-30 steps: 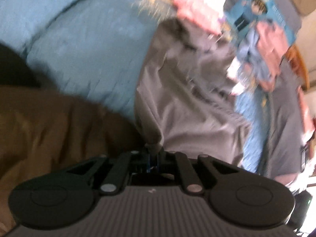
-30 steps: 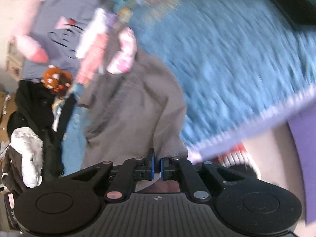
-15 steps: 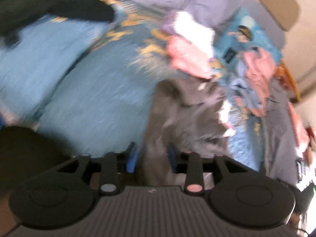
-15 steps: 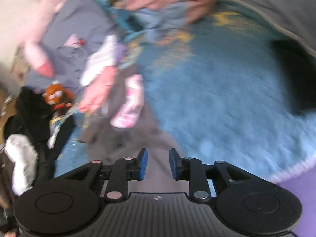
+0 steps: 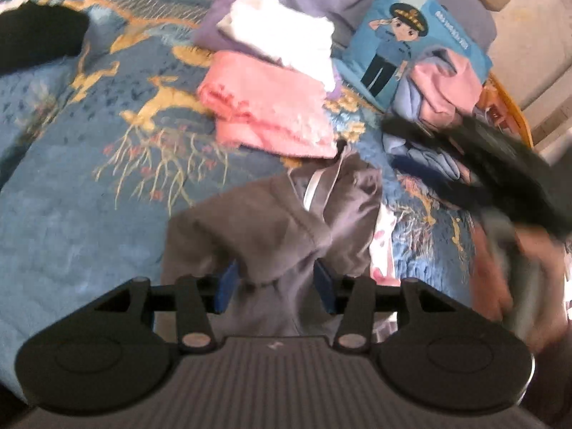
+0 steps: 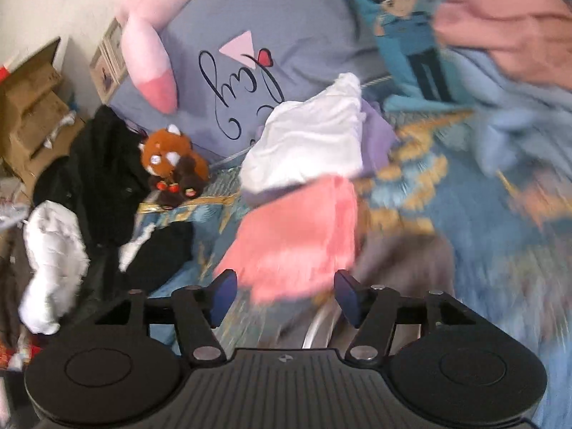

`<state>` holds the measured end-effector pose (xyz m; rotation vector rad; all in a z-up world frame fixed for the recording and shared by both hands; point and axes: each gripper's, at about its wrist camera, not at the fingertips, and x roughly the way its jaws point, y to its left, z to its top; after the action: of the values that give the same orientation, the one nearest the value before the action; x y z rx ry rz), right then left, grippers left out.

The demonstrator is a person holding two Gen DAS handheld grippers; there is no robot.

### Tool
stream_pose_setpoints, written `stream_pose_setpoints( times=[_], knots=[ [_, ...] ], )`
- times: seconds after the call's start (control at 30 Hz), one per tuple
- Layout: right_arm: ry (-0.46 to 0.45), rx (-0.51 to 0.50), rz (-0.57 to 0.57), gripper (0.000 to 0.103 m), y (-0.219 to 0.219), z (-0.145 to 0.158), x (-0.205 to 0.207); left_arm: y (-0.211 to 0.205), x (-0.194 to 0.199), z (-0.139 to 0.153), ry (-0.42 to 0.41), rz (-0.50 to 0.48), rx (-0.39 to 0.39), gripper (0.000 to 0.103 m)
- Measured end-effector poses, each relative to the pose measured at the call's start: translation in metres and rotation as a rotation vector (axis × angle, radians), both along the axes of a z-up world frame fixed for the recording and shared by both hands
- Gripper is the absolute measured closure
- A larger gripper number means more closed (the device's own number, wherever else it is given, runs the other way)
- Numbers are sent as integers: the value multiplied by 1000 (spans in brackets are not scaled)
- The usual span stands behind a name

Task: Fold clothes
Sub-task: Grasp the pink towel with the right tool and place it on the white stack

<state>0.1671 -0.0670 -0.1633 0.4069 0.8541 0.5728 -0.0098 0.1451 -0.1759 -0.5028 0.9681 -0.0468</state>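
Observation:
A grey garment (image 5: 271,225) lies folded over on the blue bedspread (image 5: 71,214). My left gripper (image 5: 274,286) hangs just over its near edge. Its jaws are opening, and a bunch of grey cloth sits loosely between the blue pads (image 5: 225,286), which do not press on it. My right gripper (image 6: 285,295) is also opening, with nothing between its pads. It hovers over a folded pink cloth (image 6: 296,243), with the grey garment (image 6: 404,257) blurred to its right. In the left wrist view the right gripper (image 5: 500,164) is a dark blur held by a hand (image 5: 500,271).
A stack of folded pink (image 5: 268,114), white (image 5: 286,35) and purple cloths lies ahead. Behind it are a lilac pillow (image 6: 250,35) and a cartoon officer cushion (image 5: 411,43). Loose pink and blue clothes (image 5: 439,89) lie at right. A plush toy (image 6: 171,161), black clothes (image 6: 100,164) and cardboard boxes (image 6: 32,107) are at left.
Both grippers were shut on the grey garment's edge and have opened and let go. Both swung forward toward the folded stack, and the garment now lies doubled over on the bedspread.

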Motion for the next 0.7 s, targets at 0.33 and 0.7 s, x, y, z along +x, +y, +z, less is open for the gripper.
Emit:
stream_pose_setpoints(
  times=[0.33, 0.7],
  knots=[
    [251, 0, 53, 41, 21, -56, 105, 32, 9, -9, -115, -46, -51, 49],
    [157, -5, 102, 89, 43, -63, 89, 69, 50, -12, -142, -29, -9, 45]
  ],
)
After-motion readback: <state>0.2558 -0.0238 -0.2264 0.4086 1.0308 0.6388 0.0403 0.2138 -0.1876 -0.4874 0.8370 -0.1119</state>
